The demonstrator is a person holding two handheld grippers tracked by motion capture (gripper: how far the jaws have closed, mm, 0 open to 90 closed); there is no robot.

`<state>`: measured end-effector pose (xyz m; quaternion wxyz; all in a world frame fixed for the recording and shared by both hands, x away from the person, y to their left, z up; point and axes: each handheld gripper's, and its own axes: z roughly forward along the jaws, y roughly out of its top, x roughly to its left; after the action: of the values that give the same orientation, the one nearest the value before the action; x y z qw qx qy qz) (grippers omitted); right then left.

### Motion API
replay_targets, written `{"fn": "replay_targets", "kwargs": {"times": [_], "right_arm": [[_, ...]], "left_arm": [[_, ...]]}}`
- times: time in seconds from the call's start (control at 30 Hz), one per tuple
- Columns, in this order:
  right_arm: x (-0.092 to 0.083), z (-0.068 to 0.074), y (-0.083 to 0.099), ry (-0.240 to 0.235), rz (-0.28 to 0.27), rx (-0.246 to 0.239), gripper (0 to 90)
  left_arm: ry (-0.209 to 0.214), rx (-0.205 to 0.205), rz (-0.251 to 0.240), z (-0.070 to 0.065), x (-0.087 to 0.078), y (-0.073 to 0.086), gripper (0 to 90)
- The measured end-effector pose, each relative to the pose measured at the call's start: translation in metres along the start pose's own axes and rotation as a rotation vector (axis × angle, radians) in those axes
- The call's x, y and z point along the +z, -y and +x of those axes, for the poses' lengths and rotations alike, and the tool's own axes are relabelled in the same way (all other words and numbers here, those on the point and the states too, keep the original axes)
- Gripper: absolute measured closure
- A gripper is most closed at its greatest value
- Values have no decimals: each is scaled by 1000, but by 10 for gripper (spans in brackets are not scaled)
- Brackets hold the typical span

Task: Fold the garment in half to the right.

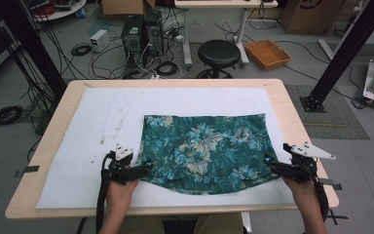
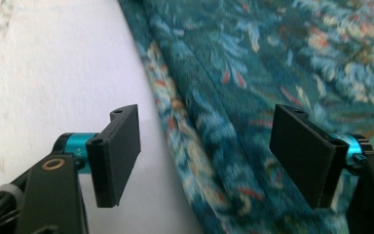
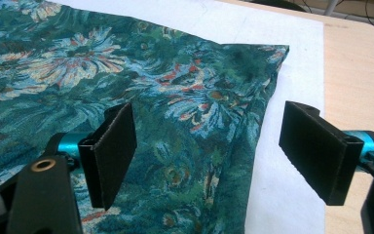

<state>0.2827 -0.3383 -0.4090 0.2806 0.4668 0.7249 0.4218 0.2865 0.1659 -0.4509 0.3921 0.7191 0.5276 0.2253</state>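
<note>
In the high view the person's forearms come in at 6 o'clock, each hand holding a claw at the near edge of the desk (image 1: 292, 105). The left claw (image 1: 146, 167) sits at about 7 o'clock of the desk, its jaws wide apart and pointed toward 3 o'clock at the near left corner of the floral cloth (image 1: 207, 151). In the left gripper view the left claw (image 2: 209, 156) straddles the cloth's folded left edge (image 2: 253, 97): one jaw is over the white mat (image 2: 63, 73), the other over the fabric, and neither pad presses on it. The right claw (image 1: 269, 163) is at about 5 o'clock, pointed toward 9 o'clock at the near right corner. In the right gripper view the right claw (image 3: 207, 156) is also spread wide, the cloth's right edge (image 3: 185, 122) running between its jaws with nothing pinched; the mat (image 3: 292, 73) and bare wood (image 3: 355, 68) lie past it at 2 o'clock.

The teal cloth with pale flowers lies flat on the white mat (image 1: 102, 122), right of the desk's centre, its near hem slightly rumpled.

Beyond the desk at 12 o'clock, on the floor, stand a black round stool (image 1: 218, 53), computer towers (image 1: 141, 34) amid tangled cables, and an orange woven tray (image 1: 267, 53) at 1 o'clock.
</note>
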Motion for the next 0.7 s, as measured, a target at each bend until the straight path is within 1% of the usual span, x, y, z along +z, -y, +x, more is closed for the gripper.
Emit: {"fn": "replay_targets", "kwargs": {"times": [0.07,0.13,0.17,0.23,0.3,0.33,0.37,0.43,0.6,0.7], "right_arm": [[1,0,0,-2,-1,-1,215],[2,1,0,-1,1,-3,216],[3,2,0,-4,2,0,216],[4,3,-1,-6,2,-6,216],[5,5,-1,-9,4,-5,216],[6,6,-2,-12,5,-7,216],[6,6,-2,-12,5,-8,216],[7,8,-3,-16,4,-14,216],[9,12,-6,-25,11,-19,216],[11,17,-9,-40,13,-27,216]], "left_arm": [[-18,10,-19,-3,-4,2,361],[-29,29,-7,-5,-6,4,437],[-32,34,1,-7,-5,5,465],[-37,60,4,-10,-6,6,512],[-33,77,29,-13,-4,6,582],[-29,74,31,-13,-4,6,612],[-14,56,35,-12,-5,6,640],[-5,52,32,-12,-5,7,676],[43,28,33,-9,-7,8,833],[58,2,32,-7,-8,9,866]]}}
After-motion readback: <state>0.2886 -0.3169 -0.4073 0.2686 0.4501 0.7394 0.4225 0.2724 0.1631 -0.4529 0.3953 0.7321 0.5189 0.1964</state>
